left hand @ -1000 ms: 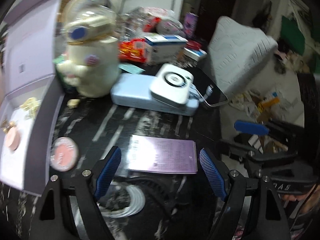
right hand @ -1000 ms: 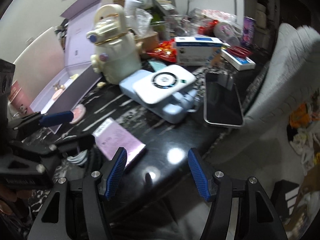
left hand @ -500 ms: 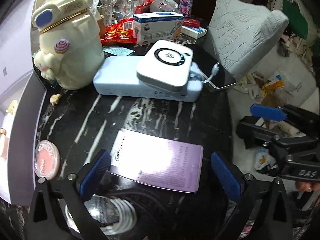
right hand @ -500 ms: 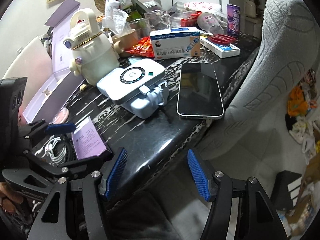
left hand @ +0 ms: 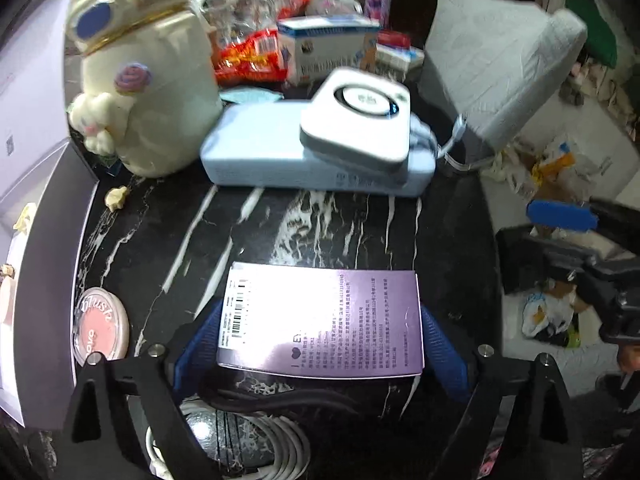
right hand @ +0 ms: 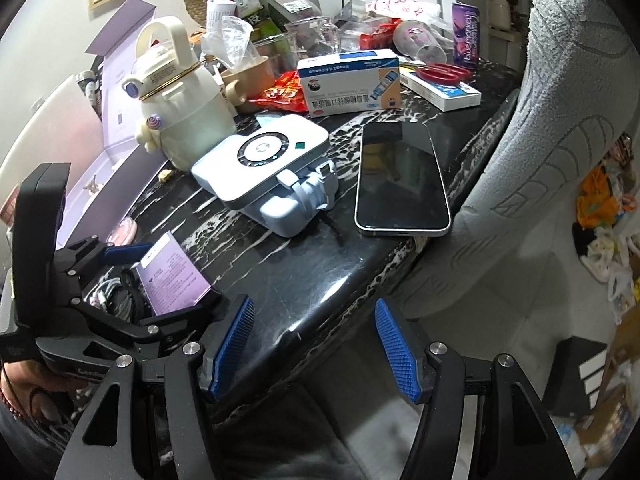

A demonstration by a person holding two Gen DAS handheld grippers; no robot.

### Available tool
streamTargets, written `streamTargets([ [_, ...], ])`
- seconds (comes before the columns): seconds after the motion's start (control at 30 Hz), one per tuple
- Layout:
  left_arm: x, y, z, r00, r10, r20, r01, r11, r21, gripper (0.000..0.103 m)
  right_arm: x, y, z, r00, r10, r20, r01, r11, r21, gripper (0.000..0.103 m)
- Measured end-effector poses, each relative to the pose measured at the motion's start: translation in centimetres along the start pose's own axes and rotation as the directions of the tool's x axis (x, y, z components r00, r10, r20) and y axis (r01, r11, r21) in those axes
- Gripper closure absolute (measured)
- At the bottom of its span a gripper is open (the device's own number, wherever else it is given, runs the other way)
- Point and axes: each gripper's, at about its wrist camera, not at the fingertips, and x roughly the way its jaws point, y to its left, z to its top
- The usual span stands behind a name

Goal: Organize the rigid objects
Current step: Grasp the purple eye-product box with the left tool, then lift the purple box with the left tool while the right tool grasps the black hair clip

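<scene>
1. While closing across the lower middle of the left wrist view, brackets the purple box with the left claw: one blue pad at each short edge, box squarely between, a firm squeeze not yet certain.
   - Lies label-up on the black marbled bench, with its near edge over a coiled white cable at the bottom of the frame. Probably approached across the short edges because the flat top offers nothing to pinch.
   - Leaves the round blush compact untouched at lower left, just beside the left finger.
   - Shows an open lilac gift box along the left edge, likely the place for such small items, though that is only a guess.
   - Keeps well apart from the cream bunny flask and the pale blue case in the upper half.

2. Seen from the right wrist view, sets the same purple box at lower left, tilted, between the left claw's black fingers.
   - Holds the right claw at a middling width at the bottom centre, with nothing between its pads, over the bench's near rim. Seems parked there to stay clear of the other hand's pickup.
   - Leaves the phone flat and face-up right of centre, near the rim, a likely later candidate for tidying.
   - Calls next for a secure pinch before lifting, since the cable underneath could let the box rock or slip.
</scene>
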Motion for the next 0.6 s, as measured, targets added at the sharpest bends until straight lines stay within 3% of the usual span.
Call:
streamTargets([
  [0.23, -2.0, 0.8, -0.1, 0.999, -0.033, 0.029, 0.034, 0.999, -0.035, 0.01, -0.3, 0.4, 0.1, 1.0, 0.009, 0.008, -0.009, 1.0, -0.008, 0.04],
  [0.6, -8.4, 1.6, -0.6, 0.989, 0.096, 0.116, -0.091, 0.995, -0.05, 0.01, -0.7, 2.7, 0.3, 0.998, 0.059, 0.014, -0.059, 0.997, -0.055, 0.04],
])
